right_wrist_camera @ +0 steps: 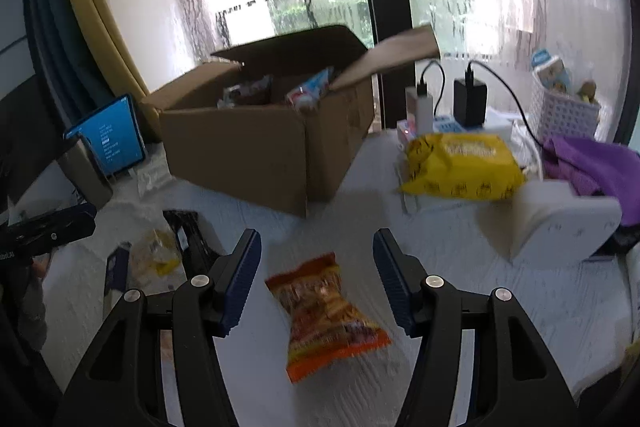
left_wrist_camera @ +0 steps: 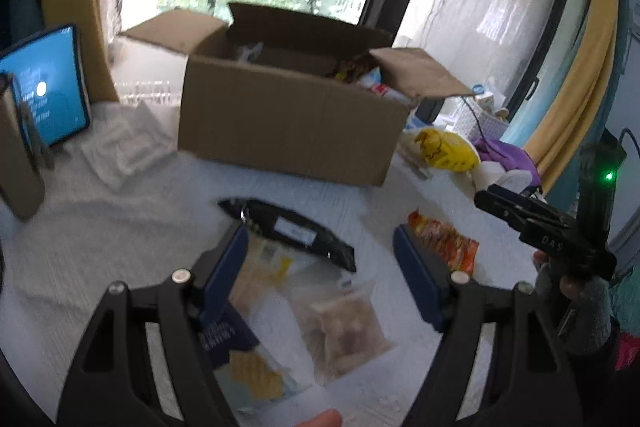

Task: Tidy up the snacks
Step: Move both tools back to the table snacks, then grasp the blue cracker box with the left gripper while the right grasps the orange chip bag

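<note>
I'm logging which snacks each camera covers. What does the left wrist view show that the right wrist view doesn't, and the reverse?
Only the left wrist view: a clear bag of pale biscuits between the open left tongs.
Only the right wrist view: two plugged-in chargers and a white block.
Both: the open cardboard box, orange snack packet, yellow packet, black packet, blue-lit tablet and purple cloth.

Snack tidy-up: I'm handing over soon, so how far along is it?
Done: a few packets sit in the cardboard box. In hand: nothing; the right gripper is open over the orange packet, the left gripper open over the clear bags. Left: those, the black packet, the yellow bag.
</note>
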### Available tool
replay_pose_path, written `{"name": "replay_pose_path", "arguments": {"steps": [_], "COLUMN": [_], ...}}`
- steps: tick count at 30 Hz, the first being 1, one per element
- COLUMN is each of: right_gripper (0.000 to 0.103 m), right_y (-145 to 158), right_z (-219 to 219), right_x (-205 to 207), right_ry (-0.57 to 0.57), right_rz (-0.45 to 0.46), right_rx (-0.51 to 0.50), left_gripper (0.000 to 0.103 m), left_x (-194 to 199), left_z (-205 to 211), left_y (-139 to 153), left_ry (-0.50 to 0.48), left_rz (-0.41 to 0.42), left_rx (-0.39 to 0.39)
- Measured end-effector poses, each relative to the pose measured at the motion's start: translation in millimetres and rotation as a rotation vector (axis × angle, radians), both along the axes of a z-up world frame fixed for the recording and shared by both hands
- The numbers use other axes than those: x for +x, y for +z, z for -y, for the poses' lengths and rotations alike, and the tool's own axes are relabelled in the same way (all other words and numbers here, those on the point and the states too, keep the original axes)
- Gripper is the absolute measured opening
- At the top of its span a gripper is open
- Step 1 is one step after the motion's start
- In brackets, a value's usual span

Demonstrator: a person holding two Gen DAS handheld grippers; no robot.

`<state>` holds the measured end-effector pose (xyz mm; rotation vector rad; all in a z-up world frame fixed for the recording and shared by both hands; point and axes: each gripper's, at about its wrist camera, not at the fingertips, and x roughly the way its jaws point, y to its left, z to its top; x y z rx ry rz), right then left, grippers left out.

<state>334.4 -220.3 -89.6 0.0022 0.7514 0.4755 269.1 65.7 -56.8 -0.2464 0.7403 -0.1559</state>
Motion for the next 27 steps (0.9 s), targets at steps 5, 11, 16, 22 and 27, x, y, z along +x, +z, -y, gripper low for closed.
{"name": "replay_pose_path", "arguments": {"steps": [5, 11, 16, 22, 27], "right_gripper": [0.072, 0.074, 0.073, 0.067, 0.062], "right_y": [-22.8, -56.9, -68.4, -69.3, -66.3], "right_z": [0.5, -9.5, -19.0, -23.1, -22.4], "right_x": [0.0, 4.6, -0.3, -1.6, -2.2], "right_ry": [0.019, 0.065, 0.091, 0.086, 0.089], "right_rz": [-0.047, -0.148, -0.18, -0.185, -0.176], "right_rx": [-0.024, -0.064, -0.055, -0.023, -0.017], "left_gripper": [0.076, 0.076, 0.076, 0.077, 0.08], "left_x": [-8.9, -28.8, -43.3, -40.7, -31.1], "left_z": [3.2, -1.3, -17.9, -23.7, -27.1], "left_y": [-21.3, -32.4, -45.5, -71.5, -93.9], "left_ry": [0.029, 0.092, 0.176, 0.198, 0.204], "left_rz": [-0.046, -0.071, -0.103, -0.155, -0.218], "left_rx": [-0.002, 0.032, 0.056, 0.06, 0.039]}}
